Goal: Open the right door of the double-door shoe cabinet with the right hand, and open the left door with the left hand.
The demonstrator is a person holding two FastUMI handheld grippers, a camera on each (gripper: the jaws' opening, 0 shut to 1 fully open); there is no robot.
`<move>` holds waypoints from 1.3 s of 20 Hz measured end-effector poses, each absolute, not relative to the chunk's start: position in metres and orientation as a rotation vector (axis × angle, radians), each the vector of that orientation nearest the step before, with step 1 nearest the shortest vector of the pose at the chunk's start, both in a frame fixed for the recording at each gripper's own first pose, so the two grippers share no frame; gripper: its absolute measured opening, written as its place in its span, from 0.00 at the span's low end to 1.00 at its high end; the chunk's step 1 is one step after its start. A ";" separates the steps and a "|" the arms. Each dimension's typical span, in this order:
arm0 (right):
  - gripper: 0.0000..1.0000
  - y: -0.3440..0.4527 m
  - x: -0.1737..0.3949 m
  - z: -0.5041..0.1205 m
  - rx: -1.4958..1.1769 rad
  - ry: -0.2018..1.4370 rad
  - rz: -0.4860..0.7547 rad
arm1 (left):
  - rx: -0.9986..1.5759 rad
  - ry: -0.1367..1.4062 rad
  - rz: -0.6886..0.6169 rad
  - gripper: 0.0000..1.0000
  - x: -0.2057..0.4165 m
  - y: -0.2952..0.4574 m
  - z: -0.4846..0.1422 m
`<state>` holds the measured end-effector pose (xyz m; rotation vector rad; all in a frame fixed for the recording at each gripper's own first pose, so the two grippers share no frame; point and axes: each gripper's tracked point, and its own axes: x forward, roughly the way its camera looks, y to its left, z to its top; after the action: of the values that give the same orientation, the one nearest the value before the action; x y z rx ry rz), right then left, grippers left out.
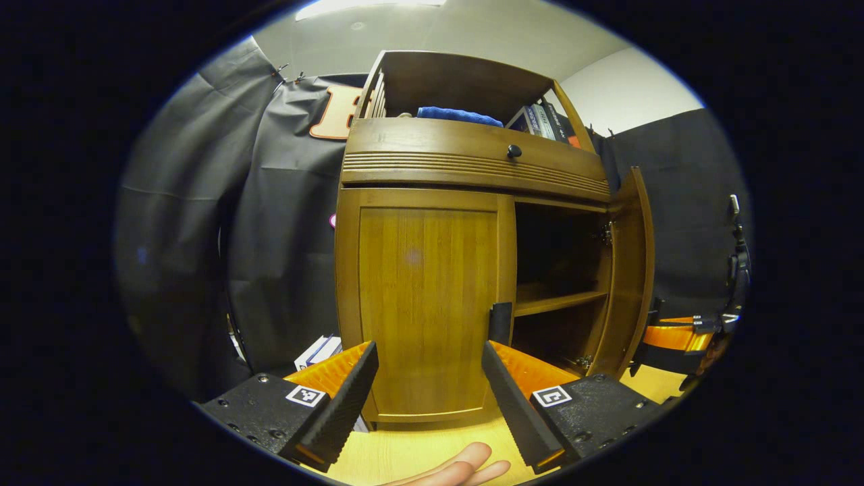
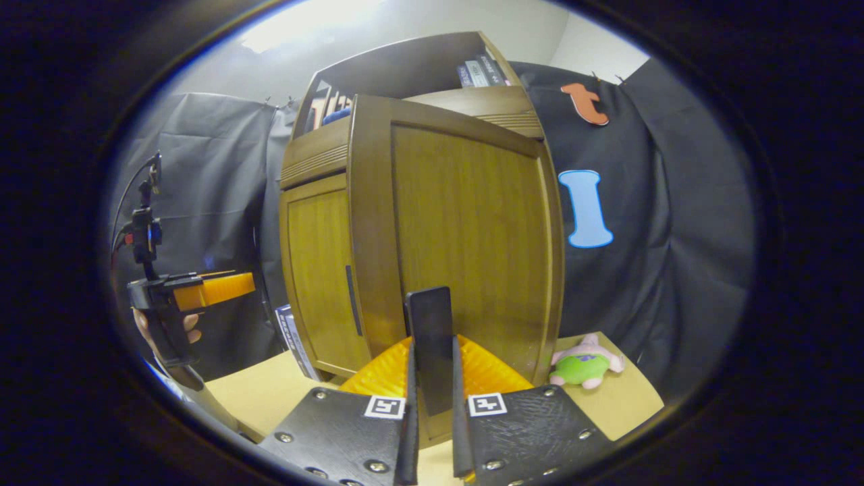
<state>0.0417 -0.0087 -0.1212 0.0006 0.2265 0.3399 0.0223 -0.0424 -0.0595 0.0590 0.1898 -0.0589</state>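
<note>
The wooden shoe cabinet (image 1: 472, 169) stands right in front of me. Its left door (image 1: 425, 304) is closed, with a black handle (image 1: 500, 322) on its right edge. My left gripper (image 1: 428, 354) is open and hangs just short of that door, the handle close above its right finger. The right door (image 1: 631, 270) is swung wide open, showing a dark inside with a shelf (image 1: 557, 302). In the right gripper view that door (image 2: 466, 236) is close in front, and my right gripper (image 2: 432, 358) is shut on its black handle (image 2: 428, 337). The closed left door (image 2: 320, 270) is behind it.
A drawer with a black knob (image 1: 514, 151) runs above the doors. A blue cloth (image 1: 459, 115) and books (image 1: 540, 121) sit on the top shelf. More books (image 1: 317, 351) lean left of the cabinet. A plush toy (image 2: 584, 368) lies on the light table (image 2: 628, 398). Fingers of a hand (image 1: 466, 469) show below.
</note>
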 end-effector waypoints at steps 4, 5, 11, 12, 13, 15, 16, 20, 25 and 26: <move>0.18 -0.025 0.034 -0.117 -0.053 0.205 0.272 | 0.071 0.191 -0.046 0.92 0.022 -0.044 -0.061; 0.18 -0.027 0.032 -0.116 -0.080 0.197 0.271 | 0.075 0.192 -0.046 0.92 0.022 -0.046 -0.063; 0.18 -0.048 0.025 -0.113 -0.047 0.205 0.232 | 0.097 0.188 -0.063 0.92 0.019 -0.055 -0.064; 0.18 -0.055 0.023 -0.111 -0.061 0.198 0.219 | 0.099 0.189 -0.067 0.92 0.019 -0.057 -0.065; 0.17 -0.062 0.023 -0.109 -0.067 0.195 0.199 | 0.101 0.191 -0.071 0.96 0.019 -0.058 -0.066; 0.18 -0.086 0.025 -0.104 -0.085 0.186 0.123 | 0.104 0.196 -0.074 0.96 0.019 -0.060 -0.068; 0.18 -0.102 0.028 -0.100 -0.112 0.168 0.076 | 0.102 0.195 -0.075 0.96 0.019 -0.060 -0.068; 0.00 -0.156 0.030 -0.076 -0.070 0.158 0.010 | 0.108 0.191 -0.071 0.92 0.021 -0.062 -0.069; 0.01 -0.195 0.051 -0.077 -0.035 0.162 0.135 | 0.117 0.202 -0.056 0.96 0.026 -0.065 -0.077; 0.01 -0.200 0.054 -0.076 -0.031 0.169 0.154 | 0.112 0.205 -0.048 0.96 0.029 -0.066 -0.080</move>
<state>0.0544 -0.2000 -0.0760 -0.0315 0.1685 0.1537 0.0288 -0.0658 -0.0798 0.1119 0.2047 -0.0483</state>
